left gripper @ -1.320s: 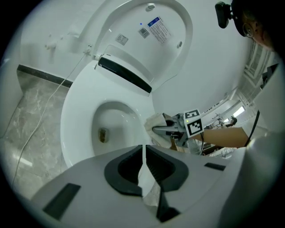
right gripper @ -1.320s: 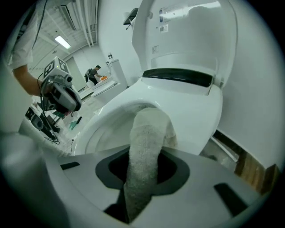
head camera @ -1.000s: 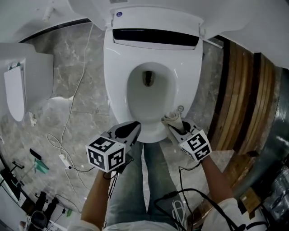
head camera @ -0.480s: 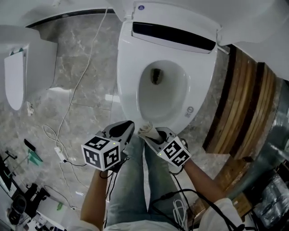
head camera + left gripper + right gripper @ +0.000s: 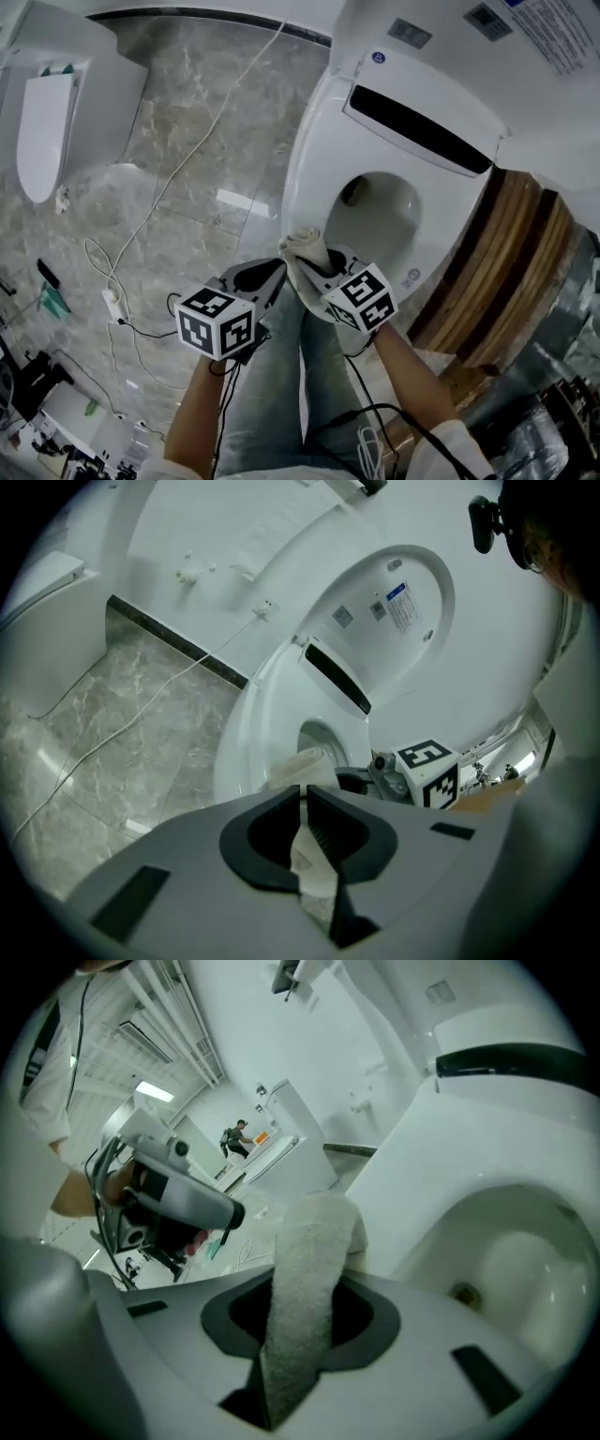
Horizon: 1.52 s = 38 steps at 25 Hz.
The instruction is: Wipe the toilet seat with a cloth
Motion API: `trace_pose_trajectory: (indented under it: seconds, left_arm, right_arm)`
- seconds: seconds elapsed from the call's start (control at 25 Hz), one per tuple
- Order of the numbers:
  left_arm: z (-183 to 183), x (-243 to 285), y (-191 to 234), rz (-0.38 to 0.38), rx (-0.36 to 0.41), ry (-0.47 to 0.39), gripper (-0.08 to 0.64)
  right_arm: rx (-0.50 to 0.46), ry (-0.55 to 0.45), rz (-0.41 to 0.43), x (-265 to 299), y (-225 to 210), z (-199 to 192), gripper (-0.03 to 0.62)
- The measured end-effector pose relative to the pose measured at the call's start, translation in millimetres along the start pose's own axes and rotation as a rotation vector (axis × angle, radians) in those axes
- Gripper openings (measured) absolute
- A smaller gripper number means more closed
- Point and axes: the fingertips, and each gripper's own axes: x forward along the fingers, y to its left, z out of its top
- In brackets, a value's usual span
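Clamping the cloth [image 5: 305, 249] in our right hand-held gripper [image 5: 323, 272], left hand-held gripper [image 5: 270, 274] closed and empty, we risk slipping off the curved toilet seat [image 5: 307, 183].

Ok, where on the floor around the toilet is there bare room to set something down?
The marble floor between the toilet and the white fixture is mostly bare, crossed only by a thin white cable. The bottom-left corner is crowded with cords and small gear. Right of the toilet, the wooden panelling leaves barely a strip.
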Motion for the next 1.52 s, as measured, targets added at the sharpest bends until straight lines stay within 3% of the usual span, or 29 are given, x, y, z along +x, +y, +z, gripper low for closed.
trace_pose_trajectory:
  seconds: [0.24,0.4,0.72,0.92,1.12,1.36,1.52]
  left_arm:
    - [41,6,13,-0.011,0.009,-0.007,0.037]
    - [68,11,12,-0.017,0.039,-0.008,0.037]
    - [84,28,-2,-0.041,0.117,0.049,0.037]
    - [71,39,-17,-0.046,0.151,0.086,0.037]
    - [54,54,-42,-0.043,0.218,0.125,0.037]
    - [44,76,-79,-0.076,0.274,0.159,0.037]
    - [43,90,-97,-0.091,0.302,0.162,0.037]
  right_arm:
    - [0.099,-0.117,-0.129,1,-68,71,0.095]
    - [0.114,-0.147,-0.222,-8,-109,108,0.095]
    - [0.232,-0.204,-0.306,-23,-150,136,0.095]
    - [0.45,-0.271,-0.399,-63,-178,110,0.095]
    - [0.519,-0.269,-0.549,-131,-217,62,0.095]
    - [0.711,-0.263,-0.717,-229,-260,-15,0.095]
    - [0.74,-0.273,-0.766,-265,-273,-28,0.095]
